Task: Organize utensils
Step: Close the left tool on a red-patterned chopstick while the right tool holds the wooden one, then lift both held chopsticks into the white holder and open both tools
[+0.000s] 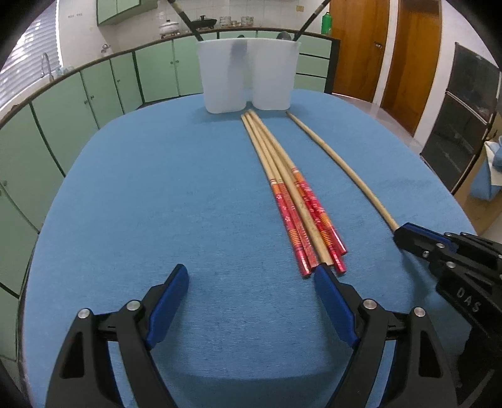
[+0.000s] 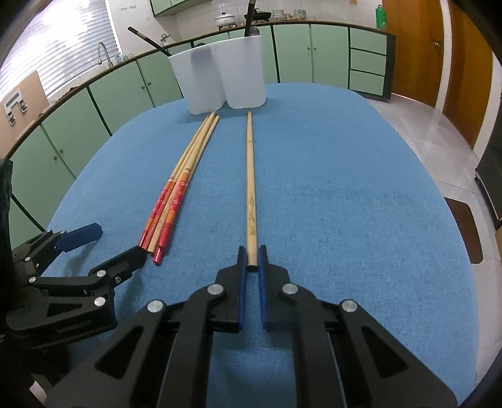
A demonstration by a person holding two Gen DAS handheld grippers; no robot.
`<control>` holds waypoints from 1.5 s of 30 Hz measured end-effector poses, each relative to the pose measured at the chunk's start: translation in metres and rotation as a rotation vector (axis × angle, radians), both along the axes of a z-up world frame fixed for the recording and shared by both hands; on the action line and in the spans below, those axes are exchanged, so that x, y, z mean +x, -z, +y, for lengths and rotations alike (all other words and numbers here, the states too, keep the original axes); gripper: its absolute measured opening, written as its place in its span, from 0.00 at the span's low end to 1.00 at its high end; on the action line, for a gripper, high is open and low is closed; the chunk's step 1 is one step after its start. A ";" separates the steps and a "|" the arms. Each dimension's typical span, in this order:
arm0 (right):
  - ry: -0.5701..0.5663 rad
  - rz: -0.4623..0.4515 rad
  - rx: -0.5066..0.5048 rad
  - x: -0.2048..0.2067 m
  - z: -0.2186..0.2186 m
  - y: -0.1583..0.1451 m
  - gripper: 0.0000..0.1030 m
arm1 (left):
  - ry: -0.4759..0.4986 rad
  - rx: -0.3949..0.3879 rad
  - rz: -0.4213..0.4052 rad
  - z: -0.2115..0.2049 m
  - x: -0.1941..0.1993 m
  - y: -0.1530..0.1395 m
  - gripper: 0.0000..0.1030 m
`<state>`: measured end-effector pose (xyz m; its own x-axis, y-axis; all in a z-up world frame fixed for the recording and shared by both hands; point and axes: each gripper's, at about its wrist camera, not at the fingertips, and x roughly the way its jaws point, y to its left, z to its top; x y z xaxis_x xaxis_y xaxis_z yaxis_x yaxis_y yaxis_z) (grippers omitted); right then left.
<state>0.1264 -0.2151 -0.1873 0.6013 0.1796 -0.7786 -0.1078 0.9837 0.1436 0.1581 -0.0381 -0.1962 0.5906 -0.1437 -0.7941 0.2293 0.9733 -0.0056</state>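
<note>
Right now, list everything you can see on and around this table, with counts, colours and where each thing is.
Table: one, blue cloth top, fills both views.
Holder: one, white and translucent, two-lobed, far end of table; dark utensil handles stick out of it.
Chopstick bundle: about five, bamboo, most with red patterned ends, lying lengthwise mid-table.
Single chopstick: one, plain bamboo, apart from the bundle on its right.
Cabinets: green, behind the table.
Doors: wooden brown, far right.
Bottle: one, green, on the counter.
Left gripper: jaws open, beside the bundle's near ends.
Right gripper: jaws closed on the single chopstick's near end.
</note>
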 end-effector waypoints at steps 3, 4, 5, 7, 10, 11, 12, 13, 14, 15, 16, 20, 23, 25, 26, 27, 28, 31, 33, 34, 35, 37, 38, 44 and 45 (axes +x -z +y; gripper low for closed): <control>0.000 0.000 0.001 0.000 0.000 0.000 0.06 | -0.021 0.009 -0.003 0.007 0.001 0.000 0.79; -0.002 0.001 0.003 0.000 0.000 0.000 0.06 | -0.031 0.013 -0.005 0.011 0.000 0.000 0.79; -0.004 0.002 0.005 0.000 0.000 0.000 0.06 | -0.038 0.011 -0.004 0.014 0.000 0.000 0.79; -0.007 0.003 0.006 0.000 0.000 0.000 0.07 | -0.049 0.006 -0.003 0.019 0.001 0.000 0.79; -0.009 0.003 -0.003 0.000 0.001 -0.001 0.08 | -0.050 0.010 -0.005 0.019 0.002 0.001 0.79; -0.009 0.004 -0.003 0.000 0.001 0.000 0.08 | -0.050 0.011 -0.005 0.019 0.002 0.001 0.79; -0.009 0.005 -0.003 0.001 0.000 0.000 0.08 | -0.050 0.010 -0.006 0.018 0.003 0.001 0.79; -0.009 0.007 -0.001 0.001 0.000 0.000 0.08 | -0.051 0.009 -0.006 0.017 0.004 0.001 0.79; -0.010 0.008 0.001 0.002 0.000 0.000 0.08 | -0.052 0.008 -0.006 0.016 0.005 0.001 0.79; -0.010 0.009 0.001 0.002 0.000 0.001 0.08 | -0.051 0.006 -0.006 0.017 0.005 0.000 0.78; -0.011 0.009 0.001 0.002 0.000 0.001 0.08 | -0.049 0.005 -0.007 0.015 0.006 0.000 0.76; -0.016 0.010 0.009 0.004 -0.001 0.001 0.08 | -0.024 0.001 -0.015 0.008 0.004 -0.002 0.57; -0.017 0.010 0.016 0.004 -0.002 0.002 0.08 | -0.004 -0.011 -0.022 0.003 0.003 -0.003 0.32; -0.015 0.009 0.013 0.003 -0.002 0.002 0.07 | 0.007 -0.019 -0.023 0.000 0.003 -0.003 0.14; -0.015 0.008 0.011 0.003 -0.002 0.002 0.06 | 0.013 -0.023 -0.023 -0.002 0.003 -0.003 0.10; -0.015 0.006 0.007 0.003 -0.001 0.002 0.06 | 0.019 -0.020 -0.024 -0.004 0.002 -0.003 0.06; -0.015 0.005 0.005 0.002 -0.001 0.002 0.06 | 0.020 -0.015 -0.026 -0.005 0.002 -0.003 0.06; -0.016 0.000 0.004 0.001 0.000 0.000 0.06 | 0.018 -0.019 -0.027 -0.005 0.001 -0.004 0.06; -0.016 -0.013 0.010 -0.002 -0.001 -0.003 0.06 | 0.015 -0.025 -0.028 -0.003 0.001 -0.006 0.06; -0.016 -0.023 0.008 -0.003 -0.001 -0.006 0.06 | 0.013 -0.027 -0.033 -0.002 -0.001 -0.009 0.06; -0.016 -0.032 0.004 -0.004 -0.001 -0.008 0.06 | 0.012 -0.027 -0.040 -0.002 -0.002 -0.012 0.05; -0.018 -0.051 0.007 -0.006 -0.001 -0.017 0.06 | 0.012 -0.029 -0.064 0.000 -0.006 -0.022 0.05; -0.017 -0.060 0.011 -0.006 -0.001 -0.021 0.06 | 0.013 -0.031 -0.074 0.001 -0.007 -0.027 0.05; -0.008 -0.138 0.021 -0.007 -0.007 -0.058 0.06 | 0.006 -0.050 -0.153 0.010 -0.015 -0.067 0.05; -0.007 -0.150 0.025 -0.007 -0.008 -0.065 0.06 | 0.008 -0.054 -0.167 0.012 -0.016 -0.073 0.05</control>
<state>0.1194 -0.2231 -0.1224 0.7093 0.2024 -0.6753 -0.1367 0.9792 0.1499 0.1426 -0.0264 -0.1232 0.7123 -0.1886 -0.6760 0.2389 0.9709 -0.0192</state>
